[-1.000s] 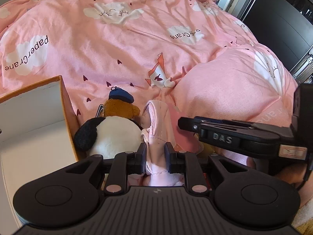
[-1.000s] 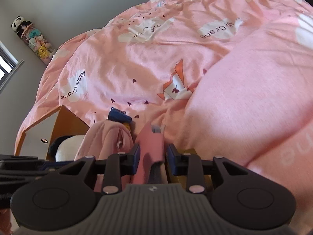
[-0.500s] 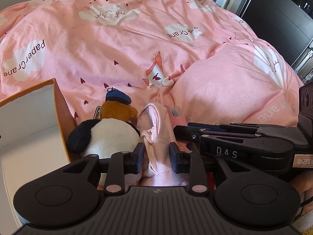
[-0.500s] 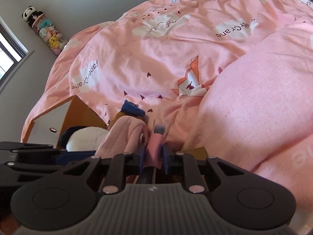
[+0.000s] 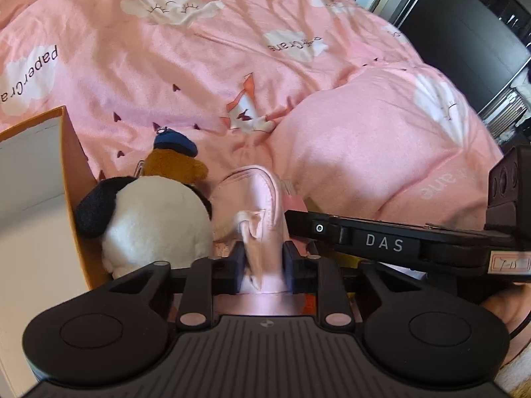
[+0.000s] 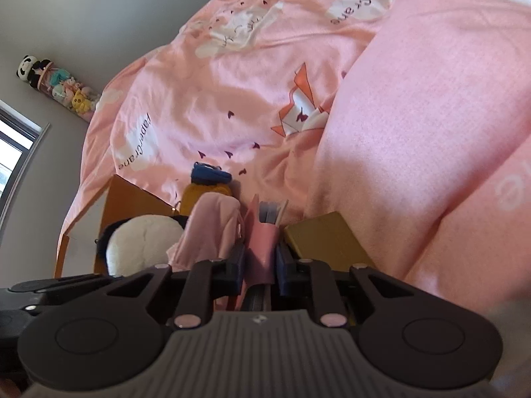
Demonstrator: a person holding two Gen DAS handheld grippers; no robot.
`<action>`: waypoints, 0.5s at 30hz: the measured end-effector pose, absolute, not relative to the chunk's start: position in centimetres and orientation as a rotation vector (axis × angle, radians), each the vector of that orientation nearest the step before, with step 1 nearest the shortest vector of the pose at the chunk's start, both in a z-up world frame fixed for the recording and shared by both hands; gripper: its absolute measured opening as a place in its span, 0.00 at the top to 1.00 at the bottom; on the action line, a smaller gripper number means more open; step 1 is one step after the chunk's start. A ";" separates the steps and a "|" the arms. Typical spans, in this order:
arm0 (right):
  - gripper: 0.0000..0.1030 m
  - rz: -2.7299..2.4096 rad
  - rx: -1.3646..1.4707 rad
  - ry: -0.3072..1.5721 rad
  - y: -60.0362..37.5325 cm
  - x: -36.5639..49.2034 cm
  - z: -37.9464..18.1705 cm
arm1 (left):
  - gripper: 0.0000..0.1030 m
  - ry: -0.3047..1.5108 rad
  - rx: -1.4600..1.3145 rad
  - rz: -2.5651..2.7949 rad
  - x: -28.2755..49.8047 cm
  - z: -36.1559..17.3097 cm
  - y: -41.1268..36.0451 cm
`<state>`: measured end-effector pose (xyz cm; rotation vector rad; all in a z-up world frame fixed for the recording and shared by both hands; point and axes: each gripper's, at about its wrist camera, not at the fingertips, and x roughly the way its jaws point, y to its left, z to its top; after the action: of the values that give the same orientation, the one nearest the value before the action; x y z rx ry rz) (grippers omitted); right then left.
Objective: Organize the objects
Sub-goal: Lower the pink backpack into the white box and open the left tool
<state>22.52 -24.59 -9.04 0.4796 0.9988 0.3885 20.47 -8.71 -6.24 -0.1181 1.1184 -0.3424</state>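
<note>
My left gripper (image 5: 262, 262) is shut on a pale pink cloth pouch (image 5: 262, 205), which stands up between its fingers; the pouch also shows in the right wrist view (image 6: 212, 229). My right gripper (image 6: 260, 265) is shut on a pink case (image 6: 264, 238) with bluish-white card edges sticking out of its top. The right gripper reaches in from the right in the left wrist view (image 5: 381, 238), close beside the pouch. A black-and-white plush (image 5: 156, 219) and a brown bear with a blue cap (image 5: 174, 162) lie left of the pouch, against an orange box (image 5: 71, 172).
A pink printed duvet (image 5: 199, 59) covers the bed, with a bulging fold (image 5: 381, 146) at right. A mustard-yellow flat box (image 6: 327, 238) lies right of the pink case. A tube of small plush toys (image 6: 56, 83) stands by the grey wall. Dark furniture (image 5: 464, 33) lies beyond the bed.
My right gripper has closed from a loose hold to a tight grip on the pink case. My left gripper keeps hold of the pouch and has tightened on it a little.
</note>
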 end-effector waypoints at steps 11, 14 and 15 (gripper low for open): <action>0.83 0.322 0.314 0.803 -24.7 18.9 -2.2 | 0.80 0.938 -0.269 -0.442 17.8 -0.6 -6.2; 0.83 0.333 0.289 0.754 -24.2 18.1 0.0 | 0.80 0.867 -0.332 -0.436 16.9 1.8 -4.2; 0.83 0.340 0.278 0.739 -23.7 17.9 0.7 | 0.80 0.841 -0.355 -0.426 16.4 2.6 -3.2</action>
<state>17.94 -23.69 0.73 0.2780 0.7390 0.3403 16.44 -3.21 2.57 -0.3546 0.8413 -0.4259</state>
